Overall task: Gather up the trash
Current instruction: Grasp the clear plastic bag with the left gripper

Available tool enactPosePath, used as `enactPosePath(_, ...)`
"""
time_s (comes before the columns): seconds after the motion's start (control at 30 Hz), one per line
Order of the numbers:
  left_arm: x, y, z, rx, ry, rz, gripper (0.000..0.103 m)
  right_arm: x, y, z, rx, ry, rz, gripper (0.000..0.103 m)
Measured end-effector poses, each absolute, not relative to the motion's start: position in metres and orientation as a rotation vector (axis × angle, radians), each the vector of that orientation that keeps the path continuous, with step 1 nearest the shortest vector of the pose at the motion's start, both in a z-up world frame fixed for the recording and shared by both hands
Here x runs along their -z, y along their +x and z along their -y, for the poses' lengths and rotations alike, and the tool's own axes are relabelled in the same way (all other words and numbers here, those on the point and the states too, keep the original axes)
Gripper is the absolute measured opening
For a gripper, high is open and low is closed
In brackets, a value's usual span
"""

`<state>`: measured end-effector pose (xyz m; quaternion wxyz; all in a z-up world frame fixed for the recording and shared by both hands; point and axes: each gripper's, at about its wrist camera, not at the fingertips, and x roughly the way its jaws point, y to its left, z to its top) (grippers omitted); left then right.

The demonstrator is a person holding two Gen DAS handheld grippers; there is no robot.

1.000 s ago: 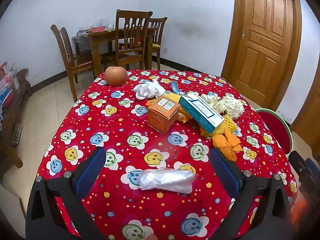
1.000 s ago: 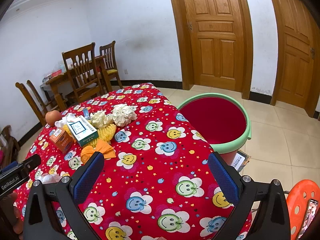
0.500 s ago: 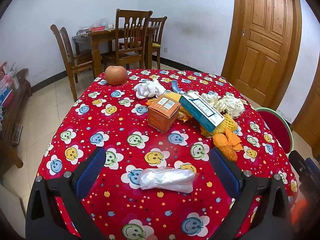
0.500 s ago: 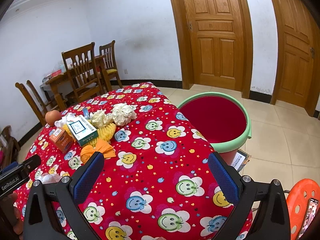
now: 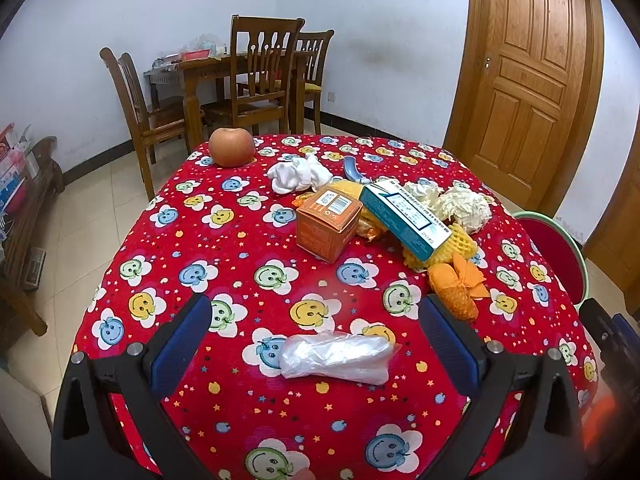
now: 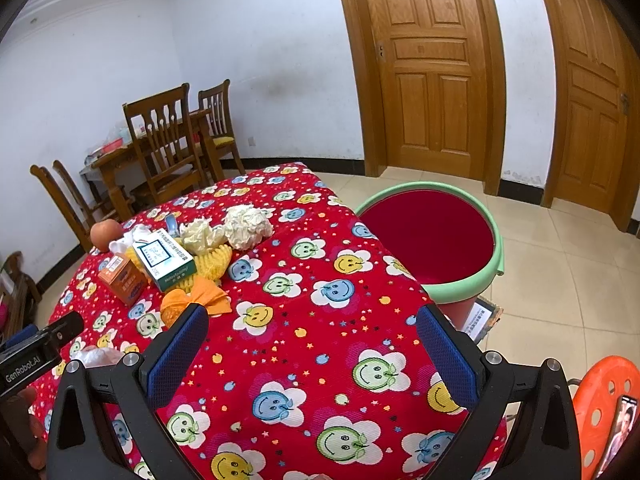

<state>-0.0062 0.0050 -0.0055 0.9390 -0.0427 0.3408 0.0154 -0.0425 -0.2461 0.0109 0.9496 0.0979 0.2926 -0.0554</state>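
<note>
A crumpled clear plastic bag (image 5: 336, 357) lies on the red smiley tablecloth (image 5: 240, 240), between the fingers of my open left gripper (image 5: 314, 340), which hovers above it. Beyond it sit an orange box (image 5: 328, 226), a teal-and-white box (image 5: 404, 220), yellow foam netting (image 5: 460, 244), an orange wrapper (image 5: 456, 284), crumpled paper balls (image 5: 464, 206) and a white tissue wad (image 5: 298, 174). My right gripper (image 6: 312, 356) is open over bare cloth (image 6: 320, 312). The red bin with a green rim (image 6: 432, 236) stands off the table's right side.
An apple (image 5: 232, 147) rests at the table's far left corner, and a blue spoon (image 5: 352, 170) lies behind the boxes. Wooden chairs and a dining table (image 5: 240, 80) stand behind. An orange stool (image 6: 600, 408) is at the right, wooden doors (image 6: 432, 68) beyond.
</note>
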Motion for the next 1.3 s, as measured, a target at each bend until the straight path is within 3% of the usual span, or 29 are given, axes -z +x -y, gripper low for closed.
enactPosePath(1.1, 0.044, 0.019, -0.003, 0.009, -0.048, -0.9, 0.101, 0.012, -0.027, 0.251, 0.11, 0.241, -0.66, 0.103)
enactPosePath(1.2, 0.048, 0.024, 0.002, 0.038, -0.043, -0.917, 0.098, 0.012, -0.027, 0.251, 0.108, 0.241, -0.661, 0.103)
enactPosePath(1.3, 0.051, 0.025, 0.008, 0.059, -0.02, -0.927, 0.083, 0.012, -0.027, 0.252, 0.106, 0.24, -0.664, 0.103)
